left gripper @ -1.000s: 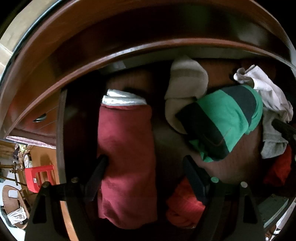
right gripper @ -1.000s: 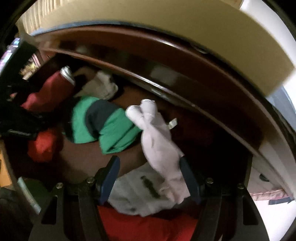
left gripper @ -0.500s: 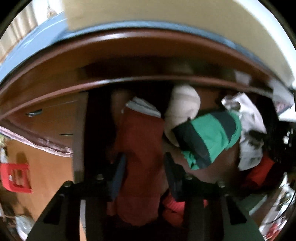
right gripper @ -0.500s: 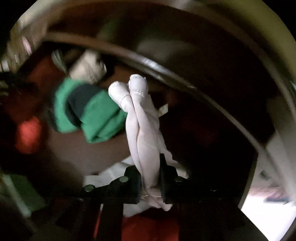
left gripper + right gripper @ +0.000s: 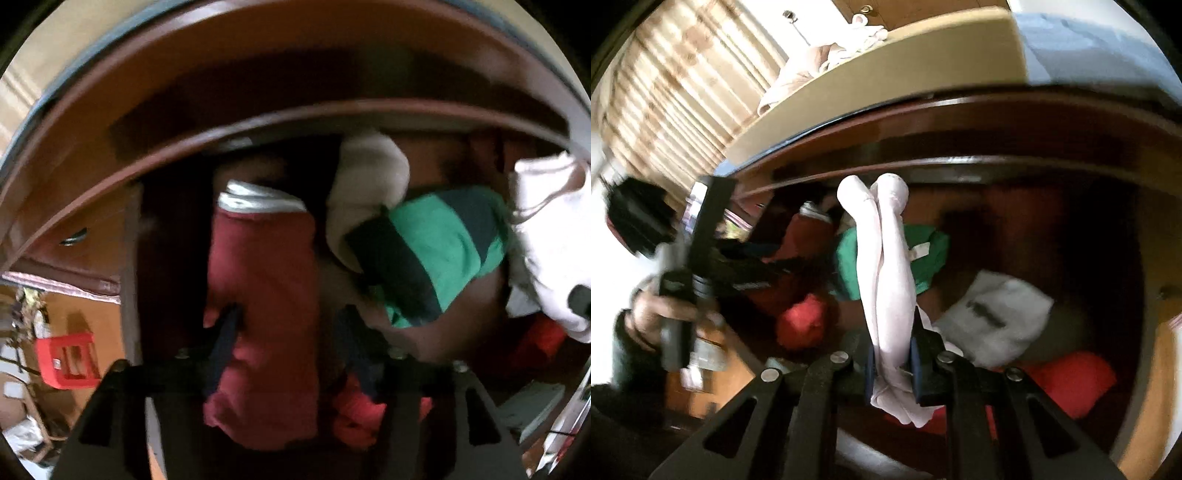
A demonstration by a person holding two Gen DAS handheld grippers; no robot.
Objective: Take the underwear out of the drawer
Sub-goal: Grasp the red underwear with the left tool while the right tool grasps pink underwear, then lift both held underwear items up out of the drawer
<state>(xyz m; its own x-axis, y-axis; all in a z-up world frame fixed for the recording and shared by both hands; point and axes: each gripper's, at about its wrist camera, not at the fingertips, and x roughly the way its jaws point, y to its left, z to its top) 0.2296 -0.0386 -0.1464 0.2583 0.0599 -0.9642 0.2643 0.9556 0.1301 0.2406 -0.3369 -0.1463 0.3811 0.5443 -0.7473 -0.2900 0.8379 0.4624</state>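
Note:
An open dark wooden drawer (image 5: 258, 122) holds folded clothes. My left gripper (image 5: 288, 325) is closed around a folded maroon underwear (image 5: 262, 280) with a white waistband, its fingers (image 5: 225, 332) pressing into the cloth. My right gripper (image 5: 892, 350) is shut on a pale pink-white underwear (image 5: 886, 273), held up above the drawer (image 5: 997, 155). The same white garment shows at the right edge of the left wrist view (image 5: 550, 236). The left gripper and the hand holding it show in the right wrist view (image 5: 713, 273).
In the drawer lie a green and navy striped garment (image 5: 436, 254), a cream rolled piece (image 5: 365, 184), red pieces (image 5: 1071, 380) and a white folded piece (image 5: 997, 314). A beige mattress (image 5: 923, 59) with cloth on it lies above. A red stool (image 5: 66, 358) stands at the left.
My right gripper closed on the white underwear and lifted it up out of the drawer. My left gripper closed in on the maroon underwear.

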